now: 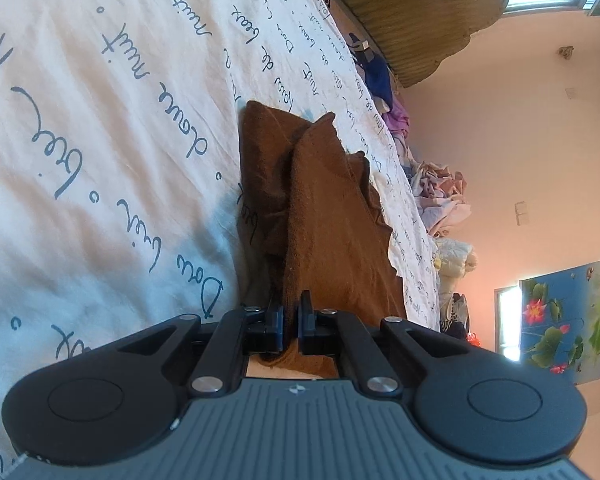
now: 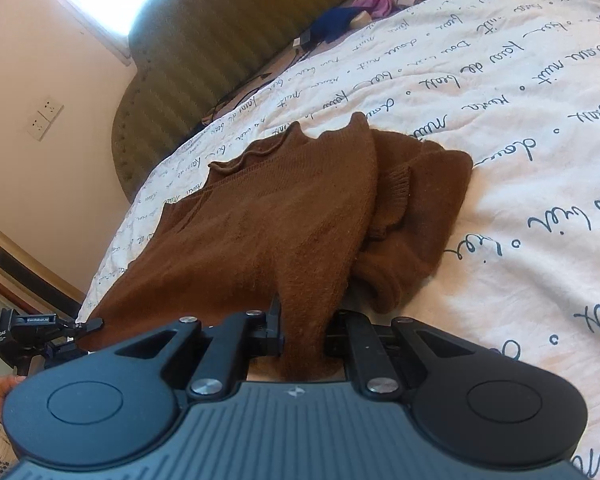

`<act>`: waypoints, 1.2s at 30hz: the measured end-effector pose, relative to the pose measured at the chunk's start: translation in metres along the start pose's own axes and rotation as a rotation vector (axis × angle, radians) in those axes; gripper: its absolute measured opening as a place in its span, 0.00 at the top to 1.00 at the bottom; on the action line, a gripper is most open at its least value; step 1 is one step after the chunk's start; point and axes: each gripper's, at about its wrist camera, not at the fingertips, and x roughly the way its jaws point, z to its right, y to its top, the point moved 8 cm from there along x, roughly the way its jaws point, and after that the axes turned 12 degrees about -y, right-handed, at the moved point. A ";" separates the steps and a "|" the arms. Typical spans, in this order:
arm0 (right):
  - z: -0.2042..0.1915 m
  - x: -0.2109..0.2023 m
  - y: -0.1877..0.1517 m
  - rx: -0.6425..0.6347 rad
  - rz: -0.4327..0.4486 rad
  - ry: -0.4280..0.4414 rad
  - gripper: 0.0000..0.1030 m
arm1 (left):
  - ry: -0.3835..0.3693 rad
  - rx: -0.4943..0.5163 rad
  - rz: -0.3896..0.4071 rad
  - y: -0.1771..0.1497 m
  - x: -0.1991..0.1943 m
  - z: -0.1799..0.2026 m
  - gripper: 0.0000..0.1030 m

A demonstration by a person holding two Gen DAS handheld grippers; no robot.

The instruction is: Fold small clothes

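On the bed, over the white sheet [image 2: 500,92] with the cursive writing, both grippers are pinching the same brown knit sweater [image 2: 268,216], and it's looking like a fold-over in the making. The left gripper [image 1: 291,320] is holding one edge with its jaws nearly closed on the knit, and the right gripper [image 2: 304,328] is doing the same at another edge, cloth bunching up thick between its jaws. The far part of the sweater is lying on the sheet, with a ribbed cuff or sleeve crumpled up on the right side in the right wrist view. If I were calling it, the trick now is keeping both grippers level and moving together so the held edge is staying straight, then laying it down squarely over the far part instead of dragging the whole thing. That bunched sleeve is probably going to make a lump unless it's getting tucked flat. Other clothes [image 1: 444,196] are piling up along the far side of the bed by the green headboard [image 2: 228,40].
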 end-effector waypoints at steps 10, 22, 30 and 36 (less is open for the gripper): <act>-0.004 -0.015 0.005 -0.013 0.005 0.030 0.91 | -0.028 0.016 -0.012 -0.013 -0.012 0.006 0.96; 0.007 -0.042 -0.001 -0.067 -0.022 0.061 0.91 | -0.024 0.039 -0.031 -0.061 -0.033 0.006 0.99; 0.020 -0.046 -0.011 -0.112 -0.040 0.060 0.88 | 0.004 0.074 -0.020 -0.072 -0.053 0.001 1.00; 0.029 -0.035 -0.017 0.008 -0.059 0.117 0.23 | 0.019 0.003 0.028 -0.047 -0.040 -0.015 0.00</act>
